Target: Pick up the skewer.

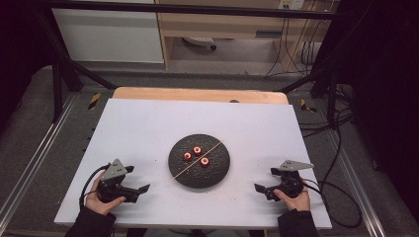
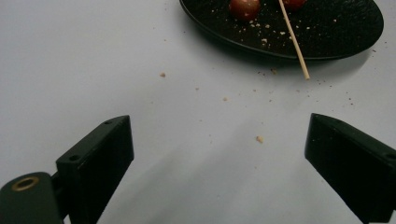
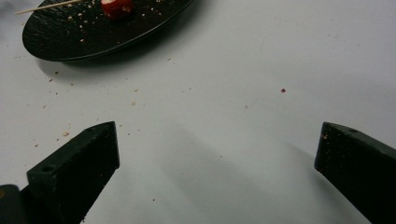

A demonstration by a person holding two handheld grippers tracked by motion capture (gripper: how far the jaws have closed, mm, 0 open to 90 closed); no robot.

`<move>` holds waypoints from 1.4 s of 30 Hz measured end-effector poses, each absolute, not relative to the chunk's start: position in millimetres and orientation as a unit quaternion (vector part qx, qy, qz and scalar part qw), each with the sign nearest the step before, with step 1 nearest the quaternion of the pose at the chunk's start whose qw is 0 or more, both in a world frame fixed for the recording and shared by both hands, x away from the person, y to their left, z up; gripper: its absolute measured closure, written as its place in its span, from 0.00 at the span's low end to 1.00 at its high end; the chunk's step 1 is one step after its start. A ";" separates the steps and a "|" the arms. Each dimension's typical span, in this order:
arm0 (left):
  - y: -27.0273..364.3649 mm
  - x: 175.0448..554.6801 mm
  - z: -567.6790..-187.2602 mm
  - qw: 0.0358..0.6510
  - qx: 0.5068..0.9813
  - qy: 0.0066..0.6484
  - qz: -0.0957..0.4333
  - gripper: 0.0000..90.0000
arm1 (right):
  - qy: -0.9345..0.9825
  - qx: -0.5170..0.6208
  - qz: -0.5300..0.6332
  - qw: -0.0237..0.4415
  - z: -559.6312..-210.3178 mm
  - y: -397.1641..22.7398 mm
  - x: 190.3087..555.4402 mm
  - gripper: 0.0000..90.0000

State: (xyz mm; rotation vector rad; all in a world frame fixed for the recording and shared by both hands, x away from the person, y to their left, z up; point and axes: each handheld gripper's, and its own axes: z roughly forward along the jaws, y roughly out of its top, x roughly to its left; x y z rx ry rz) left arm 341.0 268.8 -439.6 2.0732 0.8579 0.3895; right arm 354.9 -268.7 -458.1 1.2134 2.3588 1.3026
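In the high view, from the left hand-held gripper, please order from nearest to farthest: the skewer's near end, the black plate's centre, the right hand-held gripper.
1. Skewer: its lower left end, at the plate's near-left rim, is closest to the left hand-held gripper.
2. Black plate: its centre, in the middle of the table.
3. Right hand-held gripper: at the table's right side, beyond the plate.
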 end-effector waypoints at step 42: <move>209.0 358.7 -404.1 0.386 0.853 0.317 0.150 0.09 | 0.796 0.408 0.437 0.094 -457.2 -269.5 354.6 0.01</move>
